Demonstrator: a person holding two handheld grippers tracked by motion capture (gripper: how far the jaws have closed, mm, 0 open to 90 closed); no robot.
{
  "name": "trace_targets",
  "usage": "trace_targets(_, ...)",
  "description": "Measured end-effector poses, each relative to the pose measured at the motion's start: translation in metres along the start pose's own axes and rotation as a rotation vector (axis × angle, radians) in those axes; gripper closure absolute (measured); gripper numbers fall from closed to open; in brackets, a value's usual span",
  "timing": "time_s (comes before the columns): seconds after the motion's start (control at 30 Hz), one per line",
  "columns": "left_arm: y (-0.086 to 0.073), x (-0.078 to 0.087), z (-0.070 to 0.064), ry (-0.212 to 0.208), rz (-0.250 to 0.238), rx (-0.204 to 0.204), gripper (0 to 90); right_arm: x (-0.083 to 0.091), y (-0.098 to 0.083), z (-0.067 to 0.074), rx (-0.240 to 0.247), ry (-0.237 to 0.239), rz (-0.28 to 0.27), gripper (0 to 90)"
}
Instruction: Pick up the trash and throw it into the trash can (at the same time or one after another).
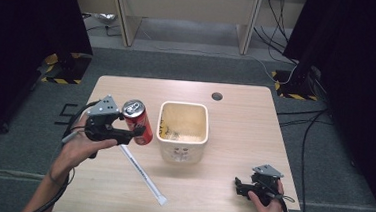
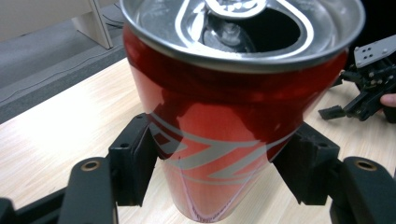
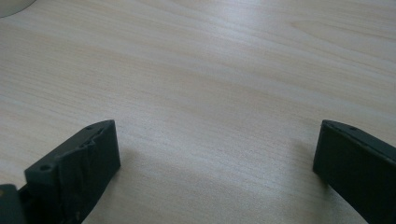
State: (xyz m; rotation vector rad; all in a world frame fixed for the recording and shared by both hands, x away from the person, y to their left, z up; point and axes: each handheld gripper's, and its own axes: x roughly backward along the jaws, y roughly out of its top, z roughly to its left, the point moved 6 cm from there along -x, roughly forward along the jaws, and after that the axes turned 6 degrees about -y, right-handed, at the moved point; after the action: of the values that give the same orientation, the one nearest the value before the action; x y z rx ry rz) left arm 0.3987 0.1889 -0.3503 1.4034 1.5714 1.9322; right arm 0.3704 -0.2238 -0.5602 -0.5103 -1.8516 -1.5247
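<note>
Can [image 1: 137, 121] | open red one, clamped in left claw [image 1: 124, 134], held tilted above the tabletop [image 1: 236, 109] just left of the tub [image 1: 182, 130] | right claw [image 1: 243, 186] wide, empty, low near front edge | looks mid-carry, guessing next it tips over the tub | straw [image 1: 143, 169] lying below

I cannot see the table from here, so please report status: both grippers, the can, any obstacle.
Left gripper shut on opened red aluminium can, held above table. Right gripper open, low over wood. White paper-wrapped straw lies below; cream square tub beside.
</note>
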Motion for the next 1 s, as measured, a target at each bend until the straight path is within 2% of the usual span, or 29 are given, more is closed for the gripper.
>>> trace_targets(0.43,0.025,-0.017,-0.006,-0.021,-0.006,-0.027,34.1,0.0,0.0,0.0,0.003,0.0,0.0,0.6)
trace_targets(0.6,0.036,-0.026,-0.007,-0.032,-0.022,-0.018,34.1,0.0,0.0,0.0,0.003,0.0,-0.003,0.6)
trace_targets(0.7,0.037,-0.031,-0.007,-0.04,-0.024,-0.012,34.1,0.0,0.0,0.0,0.002,0.0,-0.002,0.6)
trace_targets(0.8,0.037,-0.041,-0.005,-0.028,-0.008,-0.012,34.1,0.0,0.0,0.0,0.003,0.0,-0.002,0.6)
trace_targets(1.0,0.042,-0.053,-0.002,-0.033,-0.017,0.002,34.1,0.0,0.0,0.0,0.001,0.0,-0.001,0.6)
